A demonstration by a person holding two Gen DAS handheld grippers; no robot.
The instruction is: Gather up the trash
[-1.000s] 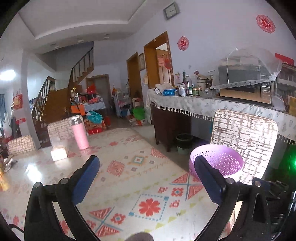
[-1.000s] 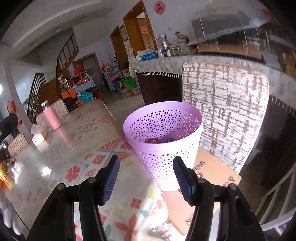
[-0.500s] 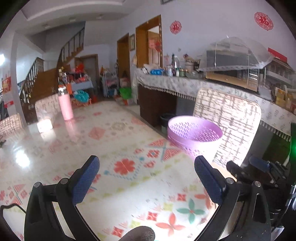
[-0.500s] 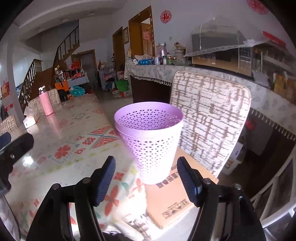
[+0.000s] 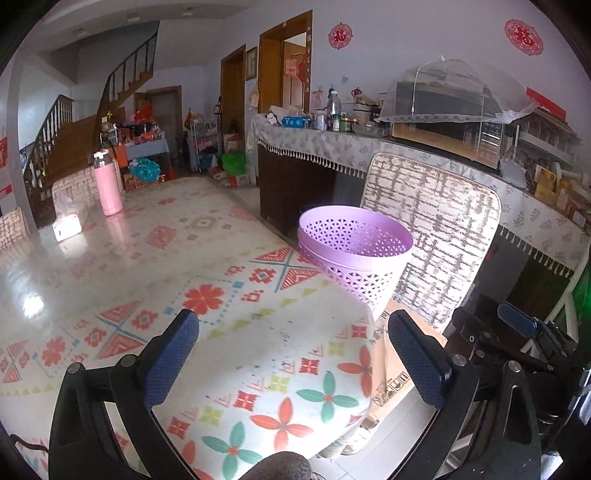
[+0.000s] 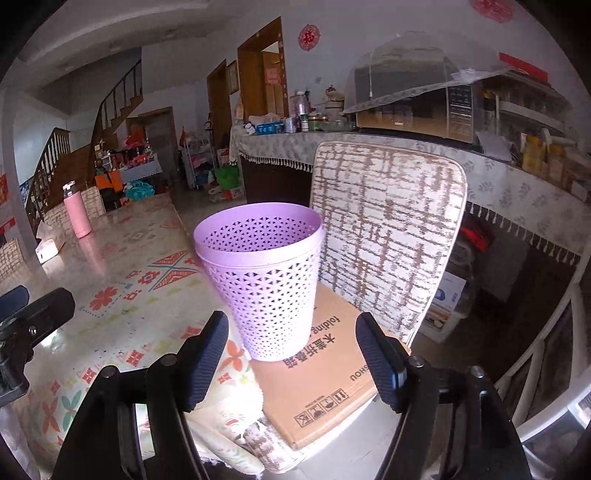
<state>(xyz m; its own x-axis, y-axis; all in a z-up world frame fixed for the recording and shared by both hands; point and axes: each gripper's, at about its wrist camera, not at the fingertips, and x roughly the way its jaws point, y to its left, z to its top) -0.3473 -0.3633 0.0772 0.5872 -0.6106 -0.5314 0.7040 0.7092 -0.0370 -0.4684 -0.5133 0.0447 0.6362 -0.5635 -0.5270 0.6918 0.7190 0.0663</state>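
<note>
Just short of the purple basket [image 6: 260, 280], which stood on a cardboard box [image 6: 321, 373] on the chair (upright), the right gripper [image 6: 291, 360] tilted downward, jaws just widened and empty; left gripper [image 5: 291, 363] gaped wide over the table [image 5: 147, 258].

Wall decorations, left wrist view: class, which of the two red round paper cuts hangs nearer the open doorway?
The left red paper cut, just right of the doorway; the other red paper cut hangs far right, above the mesh food cover.

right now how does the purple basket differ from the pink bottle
The purple basket is wide, perforated and open-topped; the pink bottle is slim, solid-walled and capped. The basket stands on a cardboard box on a chair, the bottle on the table. Both stand upright.
</note>
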